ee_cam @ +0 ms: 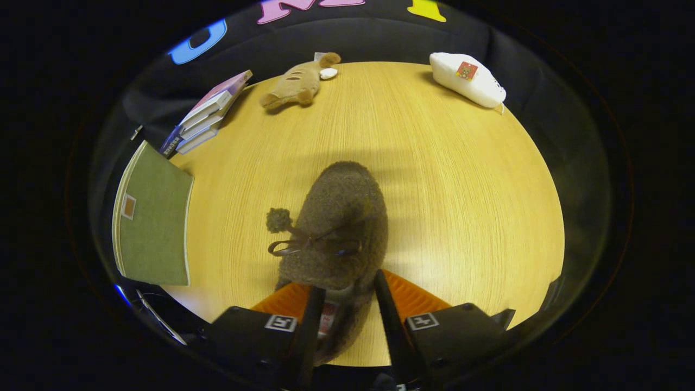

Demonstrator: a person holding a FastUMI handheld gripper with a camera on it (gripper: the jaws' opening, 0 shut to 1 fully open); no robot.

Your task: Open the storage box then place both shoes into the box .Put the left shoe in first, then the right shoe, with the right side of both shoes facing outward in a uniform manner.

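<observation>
Your fingers [347, 293] grip the heel end of a fuzzy brown shoe [339, 222].

Both fingers press its back end from either side; the toe points away over the wooden desk [461, 190], a pompom lace hanging off its left. Beyond it lie a plush toy [296, 84], stacked books [209, 111], a green book [155, 217] and a white pouch [467, 79].

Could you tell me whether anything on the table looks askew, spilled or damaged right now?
Nothing looks spilled or broken. The fuzzy brown shoe sits between the fingers of the gripper, which appear closed on its heel. The stack of books is fanned unevenly, and the plush toy lies on its side, but neither seems wrong.
</observation>
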